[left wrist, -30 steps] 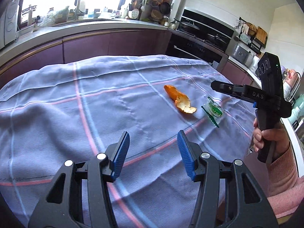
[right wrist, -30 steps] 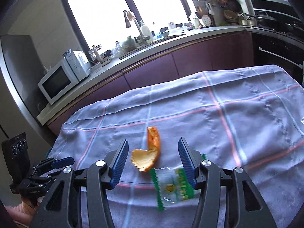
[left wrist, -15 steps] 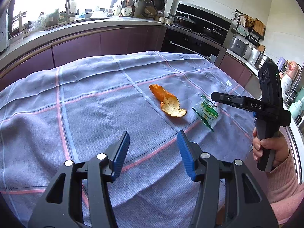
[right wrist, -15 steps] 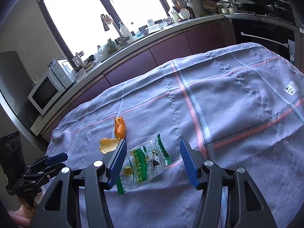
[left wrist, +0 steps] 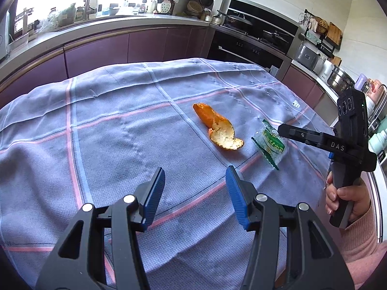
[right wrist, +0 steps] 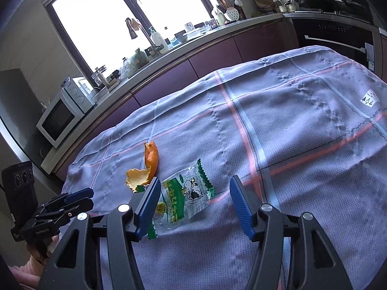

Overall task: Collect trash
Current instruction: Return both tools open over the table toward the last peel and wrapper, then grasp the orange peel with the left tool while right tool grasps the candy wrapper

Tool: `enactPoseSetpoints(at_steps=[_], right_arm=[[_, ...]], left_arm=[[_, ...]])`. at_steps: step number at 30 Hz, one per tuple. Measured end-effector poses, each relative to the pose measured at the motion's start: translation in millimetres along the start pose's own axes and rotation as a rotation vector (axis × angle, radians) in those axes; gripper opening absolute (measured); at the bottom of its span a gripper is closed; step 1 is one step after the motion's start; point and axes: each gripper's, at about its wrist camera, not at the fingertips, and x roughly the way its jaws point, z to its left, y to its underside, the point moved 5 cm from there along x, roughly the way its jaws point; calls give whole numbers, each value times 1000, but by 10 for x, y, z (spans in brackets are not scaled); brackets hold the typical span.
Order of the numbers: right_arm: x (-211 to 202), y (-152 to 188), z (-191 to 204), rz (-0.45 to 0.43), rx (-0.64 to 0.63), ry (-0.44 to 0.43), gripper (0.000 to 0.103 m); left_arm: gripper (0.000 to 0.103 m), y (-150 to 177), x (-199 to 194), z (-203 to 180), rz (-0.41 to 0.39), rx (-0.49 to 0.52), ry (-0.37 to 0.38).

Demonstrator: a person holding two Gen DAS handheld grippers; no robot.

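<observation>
An orange peel lies on the blue checked tablecloth; it also shows in the right wrist view. A clear and green snack wrapper lies just right of it, also in the right wrist view. My left gripper is open and empty, above the cloth short of the peel. My right gripper is open, low over the wrapper, which lies between its fingers nearer the left one. The right gripper also shows in the left wrist view, over the wrapper's right edge.
The table's right edge drops off beside the right hand. Purple cabinets and a worktop run behind the table, with an oven at the back right. A microwave stands on the counter at left.
My right gripper has come down and closer over the wrapper, which now lies between its fingers. My left gripper has moved forward towards the peel. Both stay open.
</observation>
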Motion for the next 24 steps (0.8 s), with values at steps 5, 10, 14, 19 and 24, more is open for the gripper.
enactPoseSetpoints(at_steps=[5, 10, 14, 19, 24], right_arm=[[-26, -4, -10, -2, 3, -7, 57], [-15, 65, -5, 10, 7, -21, 57], [26, 112, 16, 22, 10, -35, 57], [89, 137, 46, 33, 12, -42, 57], [107, 138, 70, 35, 15, -47, 46]], left_arm=[[51, -54, 96, -71, 17, 8, 16], [49, -147, 238, -137, 41, 7, 38], [48, -224, 399, -165, 69, -6, 56], [42, -300, 627, -207, 111, -20, 58], [30, -346, 815, -226, 140, -34, 64]])
